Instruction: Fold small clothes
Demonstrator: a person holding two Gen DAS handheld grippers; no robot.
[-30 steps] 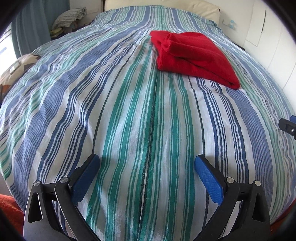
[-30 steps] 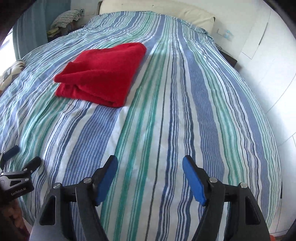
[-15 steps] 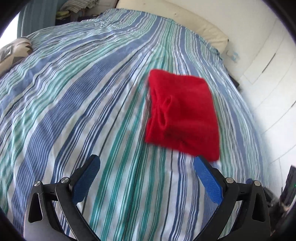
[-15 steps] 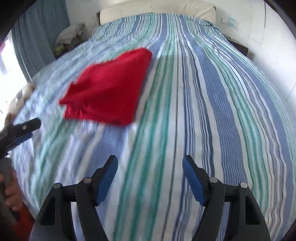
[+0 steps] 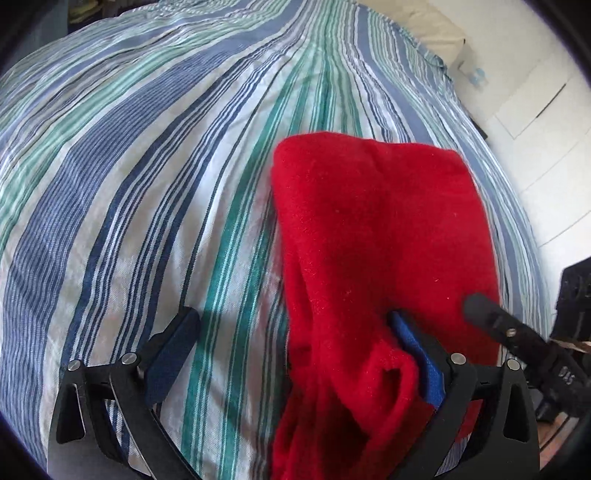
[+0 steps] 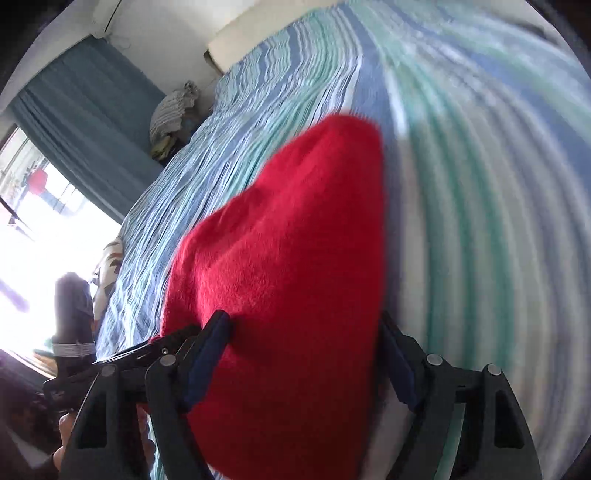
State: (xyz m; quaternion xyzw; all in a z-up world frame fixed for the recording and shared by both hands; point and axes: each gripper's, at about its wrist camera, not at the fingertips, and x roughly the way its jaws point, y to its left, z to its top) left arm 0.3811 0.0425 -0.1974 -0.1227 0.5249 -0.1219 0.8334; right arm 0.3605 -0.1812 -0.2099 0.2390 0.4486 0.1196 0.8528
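Observation:
A folded red garment (image 5: 376, 229) lies on the striped bed cover (image 5: 147, 184). My left gripper (image 5: 295, 350) is open at its near edge; the right finger (image 5: 417, 354) is tucked into the red folds and the left finger (image 5: 173, 347) rests on the cover. In the right wrist view the red garment (image 6: 295, 266) fills the space between the open jaws of my right gripper (image 6: 306, 354), which straddle its near end. The view is blurred. The right gripper's black finger (image 5: 495, 317) shows at the right of the left wrist view.
A cream pillow (image 5: 439, 29) lies at the head of the bed. White cupboard doors (image 5: 546, 110) stand at the right. A blue curtain (image 6: 85, 122), a bright window (image 6: 33, 206) and a pile of cloth (image 6: 173, 110) stand at the left side.
Both grippers have moved in from the bed's near edge to the red garment. The left one now has a finger in its folds, the right one straddles it. Both stayed open.

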